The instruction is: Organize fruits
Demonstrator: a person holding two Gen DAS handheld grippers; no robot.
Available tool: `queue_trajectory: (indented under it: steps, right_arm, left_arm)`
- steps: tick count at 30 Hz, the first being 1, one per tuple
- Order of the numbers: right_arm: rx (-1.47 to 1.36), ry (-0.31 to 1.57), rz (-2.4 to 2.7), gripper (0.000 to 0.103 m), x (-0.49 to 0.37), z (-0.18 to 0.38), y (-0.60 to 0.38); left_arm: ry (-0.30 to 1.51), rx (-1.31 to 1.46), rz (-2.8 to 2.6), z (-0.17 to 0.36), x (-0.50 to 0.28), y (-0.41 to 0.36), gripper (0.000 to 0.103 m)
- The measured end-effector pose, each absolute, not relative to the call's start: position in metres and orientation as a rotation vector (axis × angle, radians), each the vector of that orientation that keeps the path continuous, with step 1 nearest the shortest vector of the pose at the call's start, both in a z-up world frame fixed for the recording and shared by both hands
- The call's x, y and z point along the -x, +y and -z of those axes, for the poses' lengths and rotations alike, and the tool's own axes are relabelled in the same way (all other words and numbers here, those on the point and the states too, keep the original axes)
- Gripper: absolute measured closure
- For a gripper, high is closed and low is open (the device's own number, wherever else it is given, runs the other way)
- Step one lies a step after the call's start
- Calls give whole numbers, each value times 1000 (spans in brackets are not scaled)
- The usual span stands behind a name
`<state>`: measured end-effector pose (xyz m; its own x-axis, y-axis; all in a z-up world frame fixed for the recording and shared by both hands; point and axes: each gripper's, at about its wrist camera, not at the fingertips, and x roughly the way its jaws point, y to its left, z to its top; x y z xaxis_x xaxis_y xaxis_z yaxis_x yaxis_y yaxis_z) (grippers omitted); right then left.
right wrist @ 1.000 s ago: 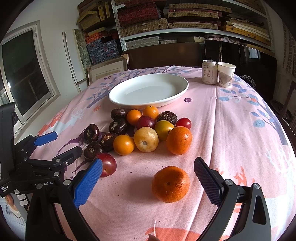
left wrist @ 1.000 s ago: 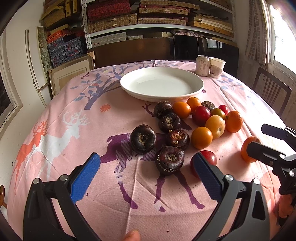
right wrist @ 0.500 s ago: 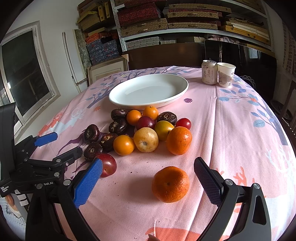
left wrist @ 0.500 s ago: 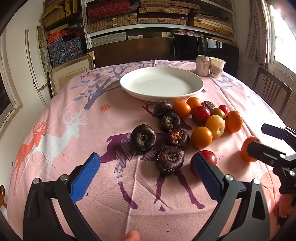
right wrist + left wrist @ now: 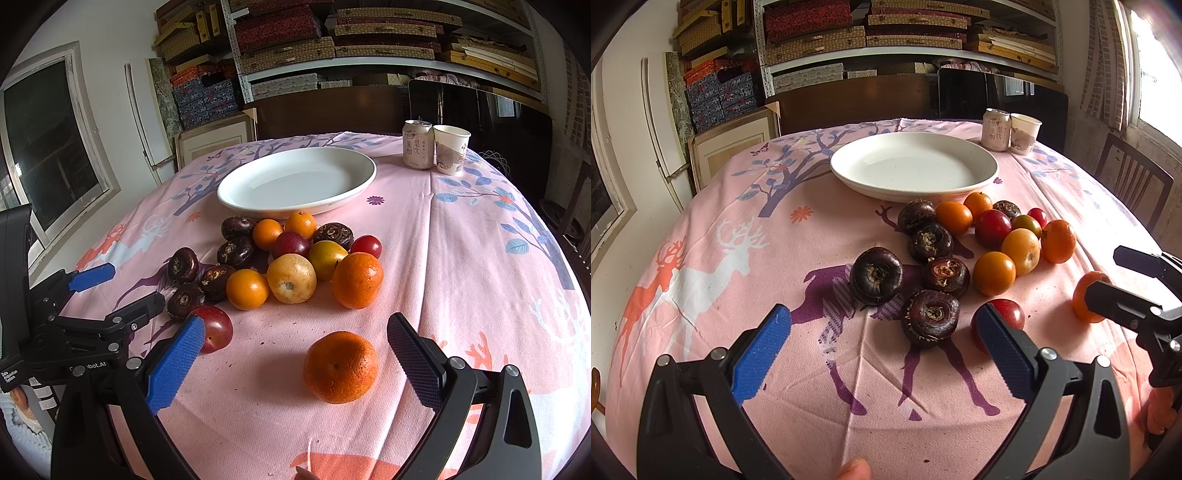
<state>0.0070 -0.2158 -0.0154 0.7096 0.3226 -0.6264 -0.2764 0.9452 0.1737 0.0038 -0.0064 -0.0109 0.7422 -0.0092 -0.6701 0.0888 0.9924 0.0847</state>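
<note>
Nothing has moved: left gripper (image 5: 882,343) and right gripper (image 5: 295,350) gape wide, empty, before crowded fruit; orange (image 5: 340,366) lies between the right fingers, near the plate (image 5: 295,184).

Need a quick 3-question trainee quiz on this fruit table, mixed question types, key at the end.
1. True or false: the white plate already holds fruit.
2. Which fruit lies nearest between the right gripper fingers: A) the lone orange, B) the red plum, C) a cherry tomato?
3. Fill in: beside the can stands a paper ____.

Key: 1 false; 2 A; 3 cup.
</note>
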Motion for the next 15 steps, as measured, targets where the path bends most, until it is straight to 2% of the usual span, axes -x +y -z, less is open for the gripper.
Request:
queue_trajectory:
  steps: [15]
  right_arm:
    - [-68, 708, -332, 3, -7, 15, -215]
  left_arm:
    - [734, -113, 53, 12, -4, -7, 4]
